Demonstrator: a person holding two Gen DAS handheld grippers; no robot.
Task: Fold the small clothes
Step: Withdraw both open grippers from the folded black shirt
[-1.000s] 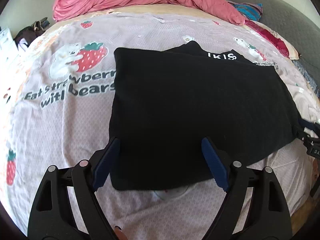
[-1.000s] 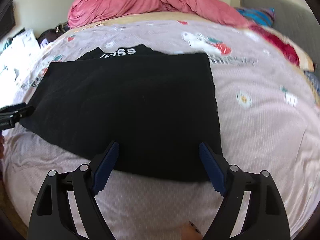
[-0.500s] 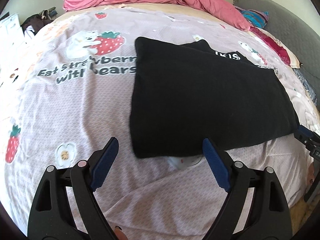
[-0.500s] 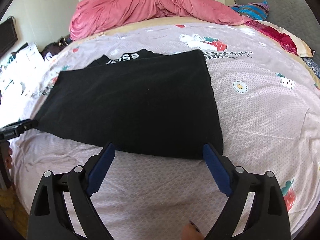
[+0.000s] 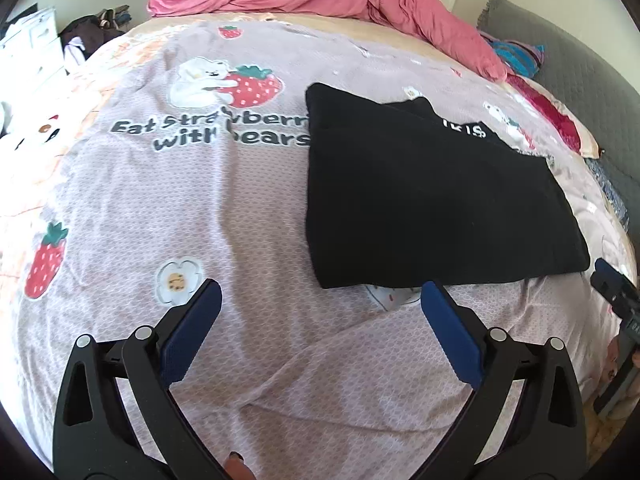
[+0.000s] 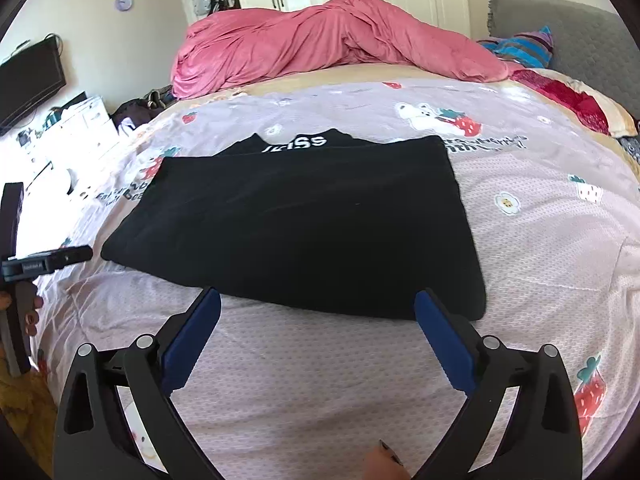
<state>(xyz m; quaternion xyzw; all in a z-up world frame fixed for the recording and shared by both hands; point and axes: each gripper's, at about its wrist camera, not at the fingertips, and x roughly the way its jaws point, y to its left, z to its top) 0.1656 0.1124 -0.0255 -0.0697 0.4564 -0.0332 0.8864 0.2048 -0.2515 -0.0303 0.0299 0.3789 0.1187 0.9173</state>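
Note:
A black garment [image 5: 432,200] with white lettering lies folded flat on the bed; it also shows in the right wrist view [image 6: 312,224]. My left gripper [image 5: 320,300] is open and empty, just in front of the garment's near left corner, clear of the cloth. My right gripper [image 6: 318,304] is open and empty, at the garment's near edge, not touching it. The right gripper's tip shows at the right edge of the left wrist view [image 5: 612,292]. The left gripper shows at the left edge of the right wrist view [image 6: 44,264].
The bed sheet [image 5: 160,208] is pale lilac with strawberry and bear prints. A pink duvet [image 6: 328,44] is heaped at the far side. A grey headboard [image 6: 560,28] and pillows [image 6: 568,100] lie right. White drawers [image 6: 80,128] stand left of the bed.
Both grippers have pulled back off the garment towards the near edge of the bed and stayed open. The left one also shifted left. The garment has not moved.

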